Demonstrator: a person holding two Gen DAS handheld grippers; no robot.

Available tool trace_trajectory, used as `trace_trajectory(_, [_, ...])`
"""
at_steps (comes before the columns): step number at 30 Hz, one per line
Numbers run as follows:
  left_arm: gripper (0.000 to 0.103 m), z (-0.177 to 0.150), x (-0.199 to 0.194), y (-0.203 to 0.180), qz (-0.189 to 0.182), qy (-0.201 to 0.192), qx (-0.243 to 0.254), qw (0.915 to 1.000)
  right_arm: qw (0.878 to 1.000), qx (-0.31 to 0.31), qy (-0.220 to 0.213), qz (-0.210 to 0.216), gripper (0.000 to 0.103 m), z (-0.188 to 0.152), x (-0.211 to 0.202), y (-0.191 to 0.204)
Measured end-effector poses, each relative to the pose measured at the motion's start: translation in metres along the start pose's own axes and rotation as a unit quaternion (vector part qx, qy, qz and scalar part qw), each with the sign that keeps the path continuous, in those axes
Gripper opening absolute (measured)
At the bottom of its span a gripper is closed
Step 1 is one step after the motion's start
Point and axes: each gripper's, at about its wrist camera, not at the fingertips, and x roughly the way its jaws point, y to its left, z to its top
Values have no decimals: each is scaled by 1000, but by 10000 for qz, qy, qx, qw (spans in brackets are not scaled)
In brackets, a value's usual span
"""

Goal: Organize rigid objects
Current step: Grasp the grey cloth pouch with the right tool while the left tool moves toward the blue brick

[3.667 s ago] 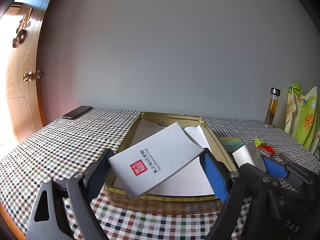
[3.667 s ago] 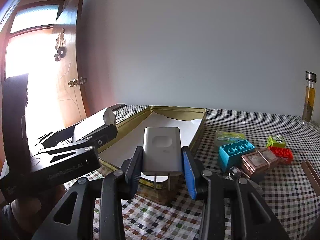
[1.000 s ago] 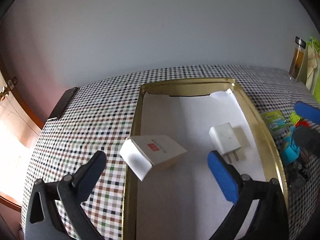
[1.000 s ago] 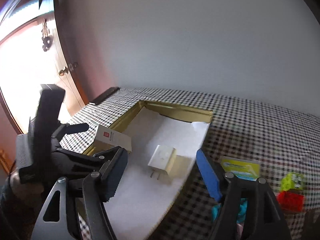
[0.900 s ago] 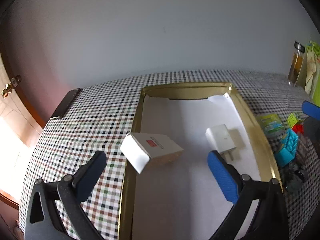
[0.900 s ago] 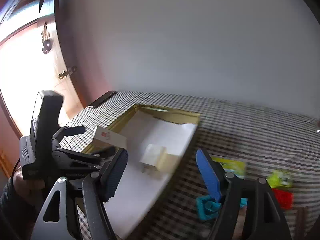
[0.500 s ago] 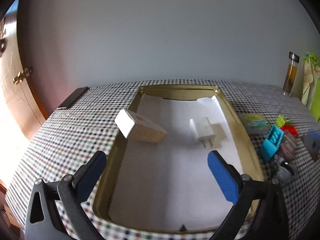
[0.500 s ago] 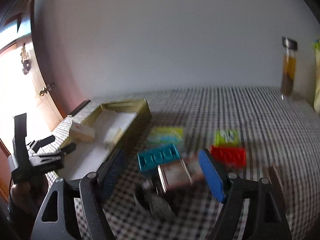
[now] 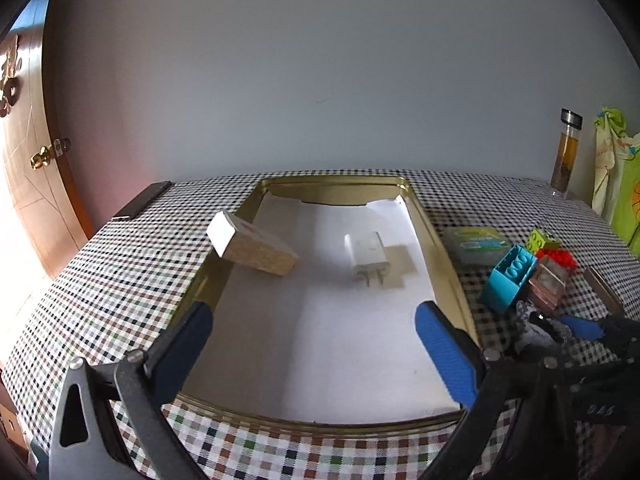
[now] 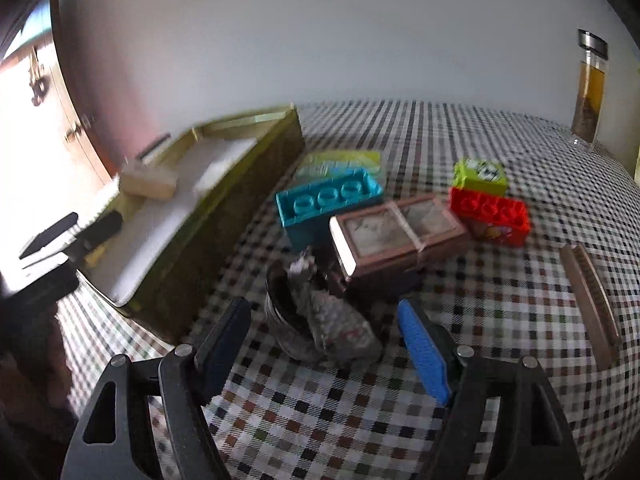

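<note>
A gold tin tray (image 9: 448, 256) lined with white paper holds a white charger (image 9: 368, 256) and a white box (image 9: 252, 250) leaning on its left rim. My left gripper (image 9: 312, 354) is open and empty over the tray's near end. My right gripper (image 10: 324, 350) is open and empty, low over the table to the right of the tray (image 10: 224, 216). A dark cup with a crumpled grey wrapper (image 10: 320, 312) lies just ahead, between its fingers. Beyond are a brown box (image 10: 400, 236), a teal brick (image 10: 328, 204), a red brick (image 10: 490, 214) and a green brick (image 10: 480, 176).
A checked cloth covers the table (image 9: 112, 288). A green packet (image 9: 476, 244) lies by the tray. A brown bar (image 10: 590, 304) lies at the right. A glass bottle (image 10: 590, 84) stands at the back right. A dark phone (image 9: 142, 206) lies at the back left, near a wooden door (image 9: 28, 184).
Both grippers have let go: the box and the charger now lie in the tray. My left gripper drew back. My right gripper swung right and down to the loose objects.
</note>
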Motion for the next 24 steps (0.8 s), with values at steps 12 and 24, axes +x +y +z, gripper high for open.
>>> trace_trajectory(12, [103, -5, -5, -10, -123, -13, 27, 9999, 9996, -216, 23, -200, 57, -4, -2, 6])
trace_trajectory(24, [103, 2, -14, -40, -536, -191, 228, 9981, 9960, -67, -857, 242, 55, -17, -45, -9])
